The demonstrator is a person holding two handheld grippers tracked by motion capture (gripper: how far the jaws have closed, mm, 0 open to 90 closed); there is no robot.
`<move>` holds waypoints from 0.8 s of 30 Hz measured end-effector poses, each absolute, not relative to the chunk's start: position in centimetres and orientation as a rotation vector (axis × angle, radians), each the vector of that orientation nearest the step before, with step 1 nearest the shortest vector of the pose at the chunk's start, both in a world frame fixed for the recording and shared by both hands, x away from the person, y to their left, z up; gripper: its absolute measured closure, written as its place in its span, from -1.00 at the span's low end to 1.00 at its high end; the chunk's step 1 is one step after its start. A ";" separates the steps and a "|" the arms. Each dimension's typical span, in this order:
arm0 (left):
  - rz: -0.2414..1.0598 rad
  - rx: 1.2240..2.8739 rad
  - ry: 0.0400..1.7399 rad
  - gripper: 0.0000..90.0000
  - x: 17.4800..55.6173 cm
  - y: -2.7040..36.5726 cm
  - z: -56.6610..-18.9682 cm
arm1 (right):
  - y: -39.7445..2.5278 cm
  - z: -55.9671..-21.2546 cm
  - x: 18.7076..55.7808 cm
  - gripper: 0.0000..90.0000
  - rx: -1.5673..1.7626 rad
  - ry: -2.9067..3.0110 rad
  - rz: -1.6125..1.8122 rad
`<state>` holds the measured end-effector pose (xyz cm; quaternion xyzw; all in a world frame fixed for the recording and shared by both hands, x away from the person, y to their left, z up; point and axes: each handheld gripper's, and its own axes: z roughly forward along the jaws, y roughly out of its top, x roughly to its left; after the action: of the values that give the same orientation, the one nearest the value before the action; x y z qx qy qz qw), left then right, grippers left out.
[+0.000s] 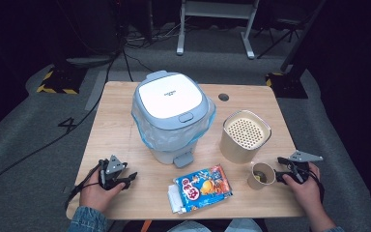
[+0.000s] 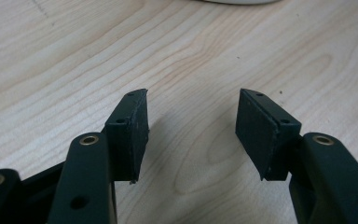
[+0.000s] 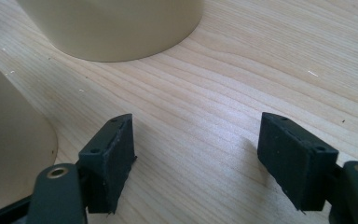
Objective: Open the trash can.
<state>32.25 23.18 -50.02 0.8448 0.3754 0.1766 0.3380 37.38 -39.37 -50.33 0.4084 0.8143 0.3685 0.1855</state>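
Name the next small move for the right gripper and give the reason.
Probably ease the right gripper left toward the small paper cup. Its jaws stand open and empty on the bare table, and the cup stands just beside them, upright, nearer than the tall perforated canister.

1. A lab or recording studio rather than a home: the small wooden bench [image 1: 125, 140] stands alone on grey carpet [image 1: 24, 130] in a dark room.
2. Black cables [image 1: 101, 82] trail over the floor past the bench's far left corner.
3. Yellow-and-black hazard tape [image 1: 53, 88] marks stand bases at both far corners.
4. A white metal frame [image 1: 215, 19] stands beyond the far edge.
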 end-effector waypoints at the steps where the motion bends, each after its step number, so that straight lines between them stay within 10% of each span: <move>1: 0.454 2.219 0.971 0.06 32.2 23.0 -49.9 | -39.4 -50.3 37.4 -0.39 1.149 2.294 1.037; 24: 0.386 2.049 0.787 0.45 30.5 20.2 -39.0 | -39.3 -50.3 37.5 -0.39 1.149 2.293 1.039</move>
<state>30.52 20.25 -39.01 0.8251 0.3171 0.1556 0.4408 37.46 -39.33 -50.35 0.4080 0.8141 0.3690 0.1860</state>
